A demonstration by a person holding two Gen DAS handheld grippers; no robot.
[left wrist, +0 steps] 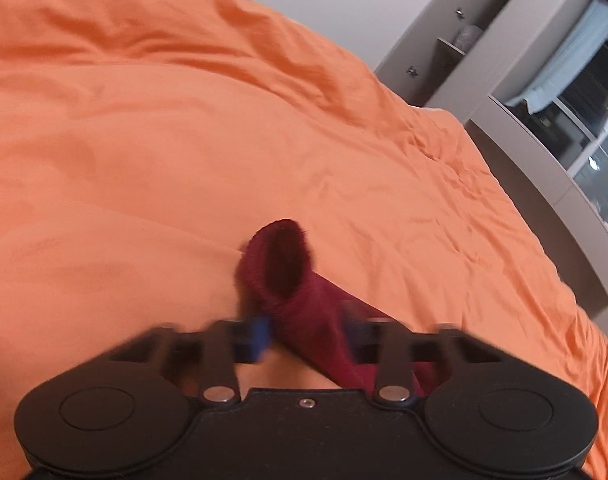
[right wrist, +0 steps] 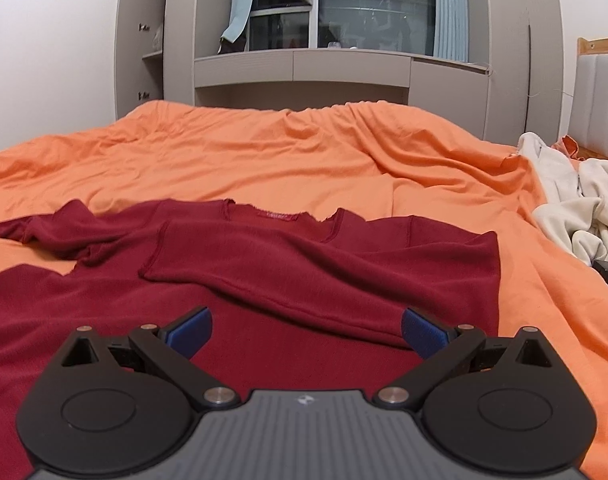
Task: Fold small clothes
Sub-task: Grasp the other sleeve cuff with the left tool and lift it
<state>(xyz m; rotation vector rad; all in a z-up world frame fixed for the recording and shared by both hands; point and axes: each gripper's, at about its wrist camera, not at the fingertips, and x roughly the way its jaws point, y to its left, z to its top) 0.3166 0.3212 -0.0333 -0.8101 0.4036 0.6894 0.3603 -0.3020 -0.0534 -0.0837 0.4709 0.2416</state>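
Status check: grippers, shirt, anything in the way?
Left gripper shut on sleeve. Right gripper open over red shirt. White clothes off right, clear.

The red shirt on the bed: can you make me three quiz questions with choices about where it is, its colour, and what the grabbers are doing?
1. Where does the red shirt lie?
A. on the orange bedspread
B. on a shelf
C. on the floor

2. What colour is the heap of clothes at the right edge of the bed?
A. blue
B. cream
C. green

3. What does the left gripper do?
A. stands wide open and empty
B. pinches a red sleeve
C. holds a pillow

Answers: 1 A, orange cloth shows all round the shirt. 2 B, the heap looks pale cream. 3 B, the sleeve's cuff sticks out between the closed-in fingers.
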